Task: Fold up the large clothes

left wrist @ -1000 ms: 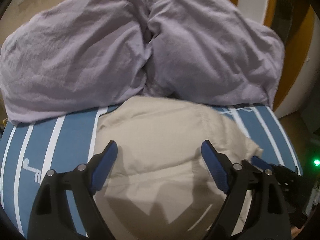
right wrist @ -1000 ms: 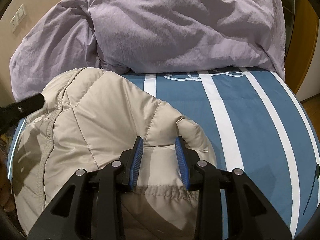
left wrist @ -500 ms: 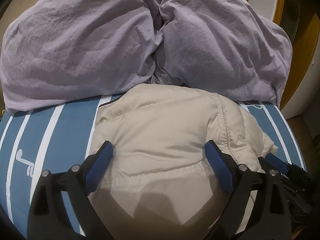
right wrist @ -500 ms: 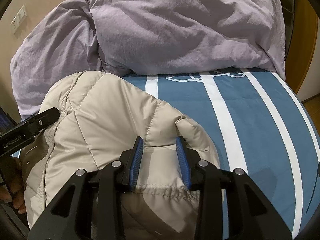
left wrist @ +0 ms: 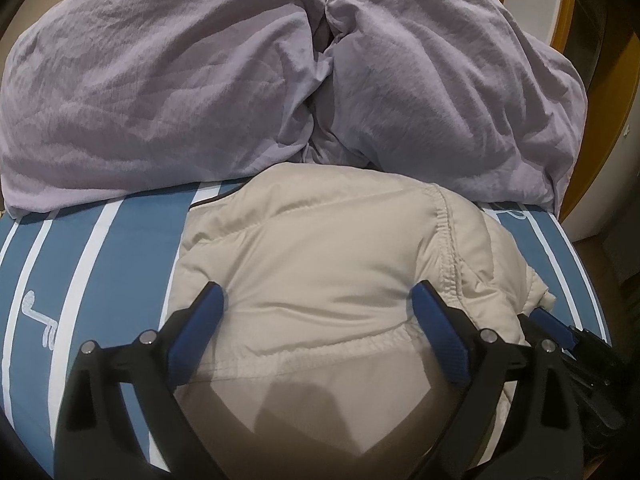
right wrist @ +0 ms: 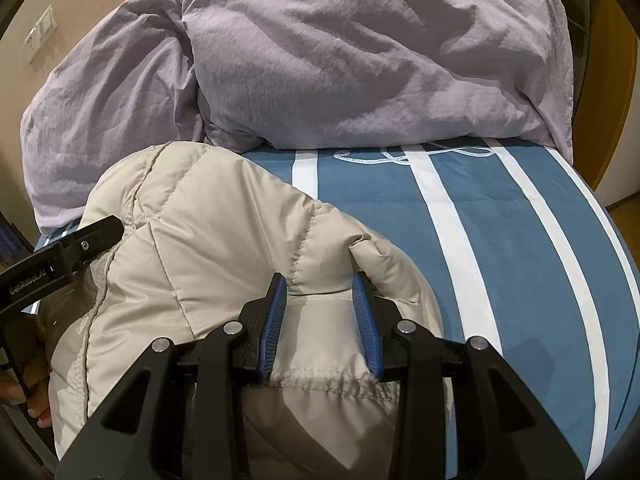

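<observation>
A: Two claws down low on the bed, both over the jacket (left wrist: 328, 264). Left claw (left wrist: 318, 300) first: its jaws have just been spreading and now stand wide, blue pads (left wrist: 200, 320) either side of the beige padding, the jacket bulging up between them with no squeeze on it.

B: And the right claw (right wrist: 320, 300)?

A: Narrower, and it is pinching. A puffy fold near the jacket's stitched hem sits between its pads (right wrist: 274, 320), and the cloth puckers up just ahead of the tips.

B: Can each camera see the other claw?

A: Yes. From the right wrist, one black finger of the left claw comes in at the left edge, lying against the jacket, and part of a hand (right wrist: 28, 392) shows below it. From the left wrist, the right claw's blue tip (left wrist: 554, 322) peeks out at the jacket's right edge.

B: Where does the jacket lie?

A: Bunched on the bedsheet (right wrist: 500, 240), blue with white stripes, on the near part of the bed. Its far edge reaches the duvet (left wrist: 200, 80), a big crumpled lilac heap across the back of the bed.

B: Beyond that?

A: Beige wall with a switch plate (right wrist: 40, 38) on the left.
</observation>
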The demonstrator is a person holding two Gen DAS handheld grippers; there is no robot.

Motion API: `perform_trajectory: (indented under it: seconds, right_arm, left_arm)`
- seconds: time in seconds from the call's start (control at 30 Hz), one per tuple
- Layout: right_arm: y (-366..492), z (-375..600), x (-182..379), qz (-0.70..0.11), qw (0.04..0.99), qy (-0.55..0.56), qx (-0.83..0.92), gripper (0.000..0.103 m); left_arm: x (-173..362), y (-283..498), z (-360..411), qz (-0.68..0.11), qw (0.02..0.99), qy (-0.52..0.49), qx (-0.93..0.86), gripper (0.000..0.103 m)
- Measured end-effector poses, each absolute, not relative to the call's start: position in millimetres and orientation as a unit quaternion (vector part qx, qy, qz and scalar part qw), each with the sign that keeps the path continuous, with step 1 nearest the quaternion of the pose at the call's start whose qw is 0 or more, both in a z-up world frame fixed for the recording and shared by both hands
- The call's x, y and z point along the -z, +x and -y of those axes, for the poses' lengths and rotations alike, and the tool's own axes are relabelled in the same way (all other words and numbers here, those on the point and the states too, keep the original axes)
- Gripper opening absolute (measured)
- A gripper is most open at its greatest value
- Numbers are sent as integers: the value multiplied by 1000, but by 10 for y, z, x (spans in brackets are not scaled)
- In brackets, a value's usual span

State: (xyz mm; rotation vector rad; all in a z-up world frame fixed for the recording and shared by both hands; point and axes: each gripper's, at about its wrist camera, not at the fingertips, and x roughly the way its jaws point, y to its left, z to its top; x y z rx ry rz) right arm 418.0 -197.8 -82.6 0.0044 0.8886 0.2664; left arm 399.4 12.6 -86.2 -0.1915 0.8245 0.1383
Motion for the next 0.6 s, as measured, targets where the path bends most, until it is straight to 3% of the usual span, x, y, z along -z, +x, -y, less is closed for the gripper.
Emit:
perform_trajectory:
  seconds: [0.2, 0.33, 0.6]
  right_arm:
    - [4209, 2112, 735, -457, 878, 29, -140, 42]
    - [4195, 2326, 617, -466, 873, 49, -134, 62]
    - [4285, 2747, 649, -516, 830, 142, -159, 90]
  left_arm:
    - [717, 3900, -187, -410, 905, -94, -54, 93]
    - [636, 3738, -415, -421, 896, -128, -52, 93]
    - [681, 3502, -884, -445, 871, -205, -42, 93]
